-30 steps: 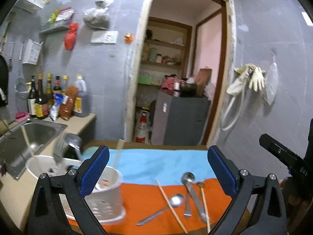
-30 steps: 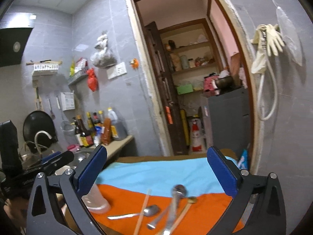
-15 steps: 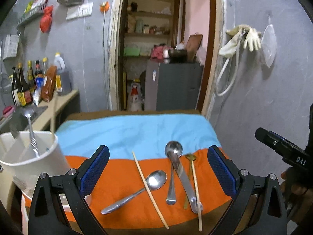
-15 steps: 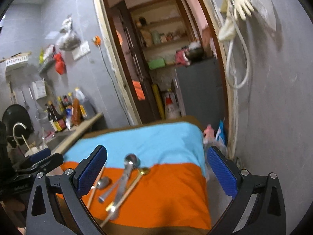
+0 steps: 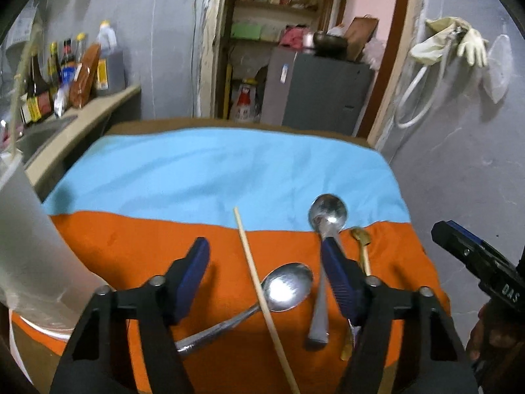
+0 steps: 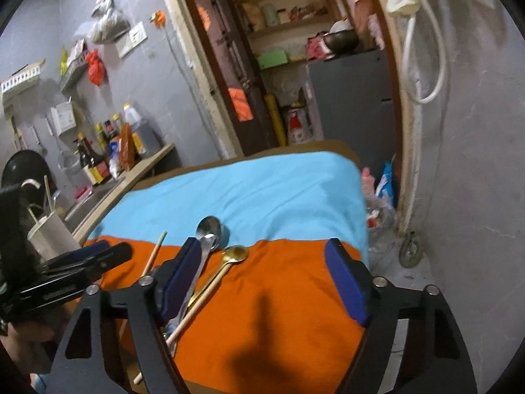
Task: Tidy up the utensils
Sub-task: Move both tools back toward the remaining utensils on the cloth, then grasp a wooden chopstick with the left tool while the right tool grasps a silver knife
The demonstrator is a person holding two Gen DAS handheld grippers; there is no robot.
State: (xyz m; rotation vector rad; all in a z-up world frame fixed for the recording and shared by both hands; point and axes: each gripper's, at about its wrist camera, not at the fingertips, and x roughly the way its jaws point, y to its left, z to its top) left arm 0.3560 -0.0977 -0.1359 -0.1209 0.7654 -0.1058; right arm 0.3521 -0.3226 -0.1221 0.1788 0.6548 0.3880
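Several utensils lie on the orange part of a blue and orange cloth (image 5: 213, 170). They are a wooden chopstick (image 5: 259, 292), a small steel spoon (image 5: 285, 287), a larger steel spoon (image 5: 328, 213) and a gold spoon (image 5: 361, 239). My left gripper (image 5: 265, 272) hovers over the chopstick and the small spoon's bowl. Its jaws are closing and the pads touch neither. My right gripper (image 6: 262, 279) is also closing, over bare cloth beside the gold spoon (image 6: 234, 254), with nothing pressed. A white utensil holder (image 5: 29, 256) stands at the left.
A counter with a sink and several bottles (image 5: 65, 65) runs along the left wall. Beyond the table, a doorway shows a grey cabinet (image 5: 315, 88). The grey wall is close on the right, with bags on the floor (image 6: 377, 203) below it. A person's hand (image 5: 492, 338) holds the right gripper.
Both grippers have come down toward the cloth and tipped forward, so the utensils now fill the lower views. Both pairs of jaws have narrowed. The white holder has slid to the left edge.
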